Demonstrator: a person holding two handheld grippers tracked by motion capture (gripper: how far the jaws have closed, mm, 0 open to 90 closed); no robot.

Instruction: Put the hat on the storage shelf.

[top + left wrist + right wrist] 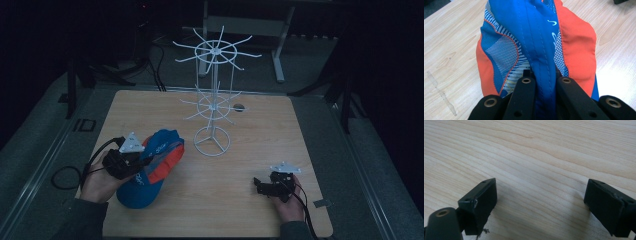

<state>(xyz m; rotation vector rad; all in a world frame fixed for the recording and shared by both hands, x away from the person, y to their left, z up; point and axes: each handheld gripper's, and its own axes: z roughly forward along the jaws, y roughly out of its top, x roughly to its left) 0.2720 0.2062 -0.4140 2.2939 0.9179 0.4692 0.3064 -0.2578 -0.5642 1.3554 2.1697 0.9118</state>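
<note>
A blue and orange cap (155, 165) lies on the wooden table (260, 150) at the front left. My left gripper (137, 162) is shut on it; in the left gripper view its two black jaws pinch a fold of the cap's blue fabric (541, 50) between them. The cap's orange side panels and mesh spread out beyond the jaws. My right gripper (260, 186) rests at the front right of the table, held low over the bare wood. In the right gripper view its jaws stand wide apart with nothing between them, and the right gripper (540, 202) is open.
A white wire display stand (214, 95) with two tiers of radiating hooks rises from a ring base at the table's middle back. A small dark hole (239, 107) sits in the tabletop behind it. Dark floor and table legs lie beyond the far edge.
</note>
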